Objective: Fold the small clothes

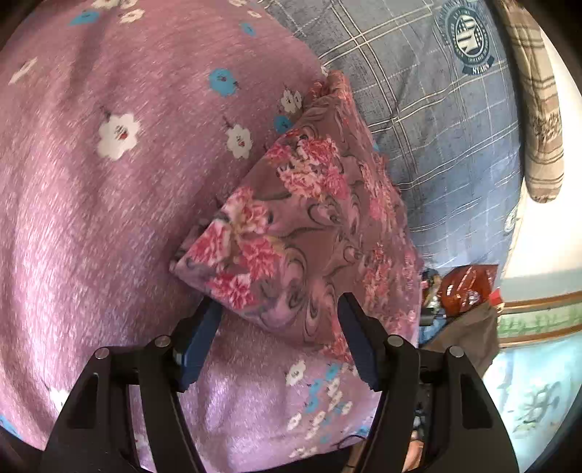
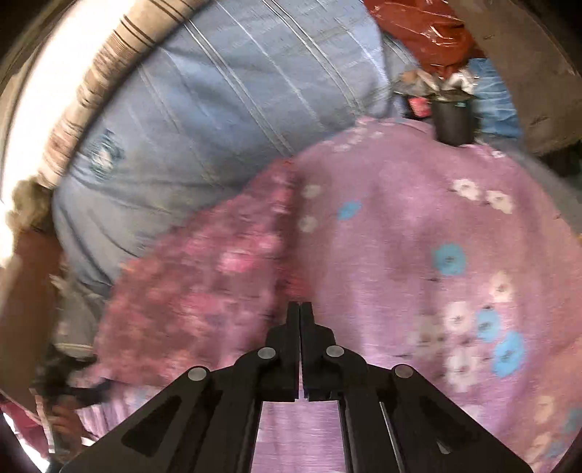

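A folded mauve garment [image 1: 302,225] printed with pink flowers lies on a lilac bedsheet [image 1: 109,218] dotted with white and blue flowers. My left gripper [image 1: 280,300] is open and straddles the garment's near edge. One blue pad sits at the lower left edge, and the other rests over the cloth on the right. The right wrist view is blurred. There the same garment [image 2: 203,291] lies left of centre on the sheet [image 2: 400,236]. My right gripper [image 2: 300,305] is shut, its tips at the garment's right edge. Blur hides whether any cloth is caught.
A blue plaid pillow [image 1: 436,109] [image 2: 218,91] lies beyond the garment, with a beige striped cloth [image 1: 542,109] behind it. A red plastic bag [image 1: 465,287] [image 2: 418,32] and a dark cup [image 2: 453,120] sit at the sheet's far edge.
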The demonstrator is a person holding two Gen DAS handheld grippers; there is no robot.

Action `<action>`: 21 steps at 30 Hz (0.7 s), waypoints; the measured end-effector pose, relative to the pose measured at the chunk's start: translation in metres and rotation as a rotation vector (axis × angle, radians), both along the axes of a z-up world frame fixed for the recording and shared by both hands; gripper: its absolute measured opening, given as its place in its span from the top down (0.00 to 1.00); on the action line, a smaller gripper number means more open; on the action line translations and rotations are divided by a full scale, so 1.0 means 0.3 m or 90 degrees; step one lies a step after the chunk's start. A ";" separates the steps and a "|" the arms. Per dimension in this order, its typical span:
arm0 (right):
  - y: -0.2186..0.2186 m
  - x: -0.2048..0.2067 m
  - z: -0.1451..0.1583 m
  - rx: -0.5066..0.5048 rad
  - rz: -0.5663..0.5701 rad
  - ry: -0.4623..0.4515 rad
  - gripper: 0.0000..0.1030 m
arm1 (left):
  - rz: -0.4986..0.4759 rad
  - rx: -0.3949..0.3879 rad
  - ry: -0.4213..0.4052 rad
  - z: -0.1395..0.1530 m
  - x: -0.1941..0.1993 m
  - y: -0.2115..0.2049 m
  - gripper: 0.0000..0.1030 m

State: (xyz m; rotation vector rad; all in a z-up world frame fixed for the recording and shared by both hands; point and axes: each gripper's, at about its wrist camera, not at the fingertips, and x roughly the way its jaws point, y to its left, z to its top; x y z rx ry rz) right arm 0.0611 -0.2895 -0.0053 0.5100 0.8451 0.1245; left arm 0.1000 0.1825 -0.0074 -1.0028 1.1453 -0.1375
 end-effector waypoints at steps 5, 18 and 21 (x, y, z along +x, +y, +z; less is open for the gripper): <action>0.065 0.020 0.041 0.019 0.016 -0.030 0.90 | -0.041 0.001 -0.031 0.055 -0.047 -0.034 0.37; 0.498 0.229 0.077 -0.098 0.142 -0.083 0.59 | -0.102 0.237 -0.135 0.297 0.159 -0.151 0.21; 0.505 0.271 -0.017 -0.096 0.133 -0.025 0.57 | -0.108 0.253 -0.090 0.211 0.266 -0.177 0.21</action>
